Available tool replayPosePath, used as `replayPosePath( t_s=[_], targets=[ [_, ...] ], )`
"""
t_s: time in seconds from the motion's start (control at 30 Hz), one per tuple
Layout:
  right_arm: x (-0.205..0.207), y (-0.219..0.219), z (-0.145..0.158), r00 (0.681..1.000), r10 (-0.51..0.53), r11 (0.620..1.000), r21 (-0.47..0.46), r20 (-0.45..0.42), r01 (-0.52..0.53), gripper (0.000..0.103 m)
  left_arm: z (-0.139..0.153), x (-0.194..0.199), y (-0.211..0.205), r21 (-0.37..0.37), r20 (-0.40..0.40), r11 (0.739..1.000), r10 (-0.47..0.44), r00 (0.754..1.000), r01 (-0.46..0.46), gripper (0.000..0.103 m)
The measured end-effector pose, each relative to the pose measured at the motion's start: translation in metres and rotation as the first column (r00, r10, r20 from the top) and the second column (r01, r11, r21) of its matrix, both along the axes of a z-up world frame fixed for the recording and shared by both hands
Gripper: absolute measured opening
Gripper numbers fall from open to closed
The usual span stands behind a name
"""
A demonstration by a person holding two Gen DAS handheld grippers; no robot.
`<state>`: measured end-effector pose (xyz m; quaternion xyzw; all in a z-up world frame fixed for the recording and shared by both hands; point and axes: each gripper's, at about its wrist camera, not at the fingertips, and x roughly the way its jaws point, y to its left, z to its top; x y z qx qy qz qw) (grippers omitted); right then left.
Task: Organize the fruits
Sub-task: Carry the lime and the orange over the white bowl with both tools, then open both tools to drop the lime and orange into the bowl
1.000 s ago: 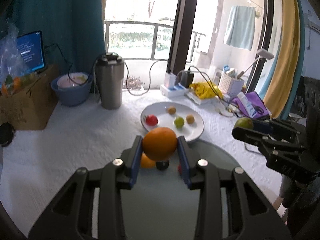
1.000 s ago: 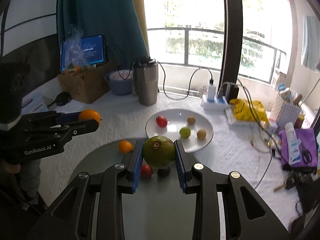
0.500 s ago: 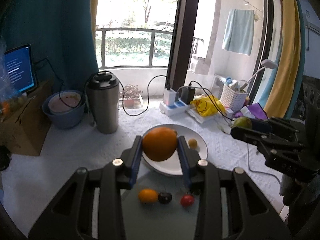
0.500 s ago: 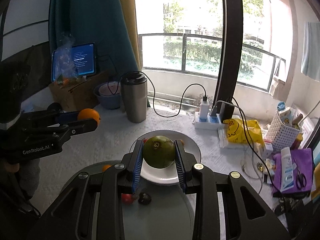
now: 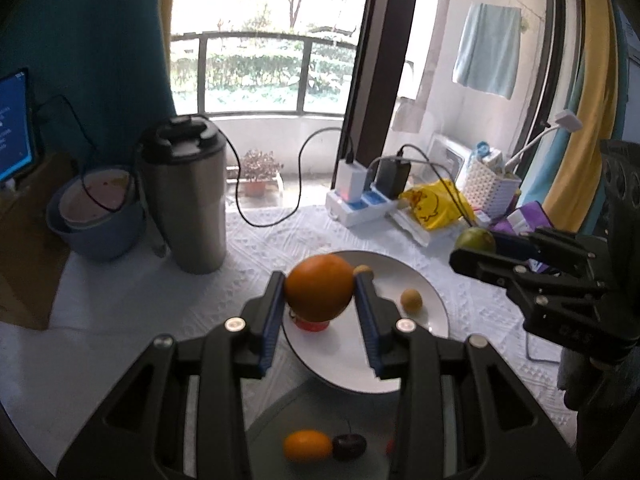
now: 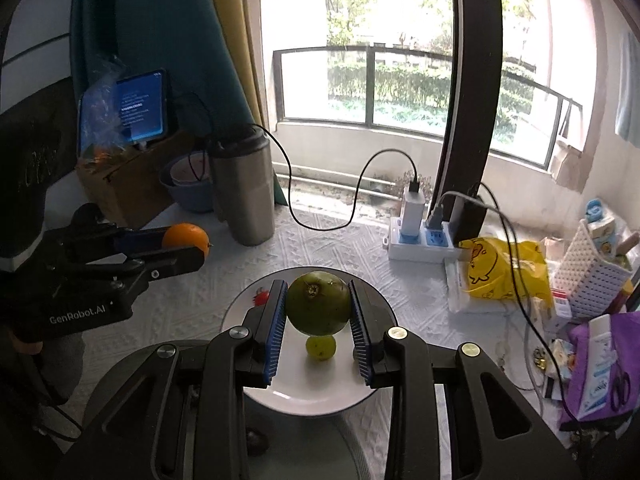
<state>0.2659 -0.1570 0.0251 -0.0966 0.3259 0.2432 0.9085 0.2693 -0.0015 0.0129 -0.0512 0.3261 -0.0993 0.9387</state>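
Note:
My left gripper [image 5: 320,292] is shut on a large orange [image 5: 319,287] and holds it above the near left part of the white plate [image 5: 424,312]. My right gripper [image 6: 318,304] is shut on a big green fruit [image 6: 318,302] above the same plate [image 6: 296,396]. On the plate lie a red fruit [image 5: 310,324], two small tan fruits [image 5: 411,300] and a small green fruit [image 6: 320,347]. A small orange fruit [image 5: 307,445] and a dark cherry [image 5: 349,446] lie on the grey round mat [image 5: 320,420] near me.
A steel tumbler [image 5: 188,200] and a blue bowl [image 5: 96,220] stand at the back left beside a cardboard box [image 6: 128,184] with a tablet [image 6: 140,108]. A power strip [image 6: 420,240], yellow bag [image 6: 504,268], white basket [image 6: 592,268] and purple pouch [image 6: 600,368] crowd the right.
Both grippers have moved forward from above the grey mat to above the white plate, each still holding its fruit. The loose fruits on the mat now lie behind the fingertips.

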Motion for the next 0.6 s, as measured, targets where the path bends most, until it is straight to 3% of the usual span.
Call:
replayPosePath(
  t_s=[0.6],
  targets=[
    [0.066,0.002,-0.068,0.991,-0.002,1.000,0.012,-0.135,0.004,0.032,-0.063,0.064,-0.020,0.010,-0.129,0.997,-0.071,0.989,0.073,0.036]
  ],
)
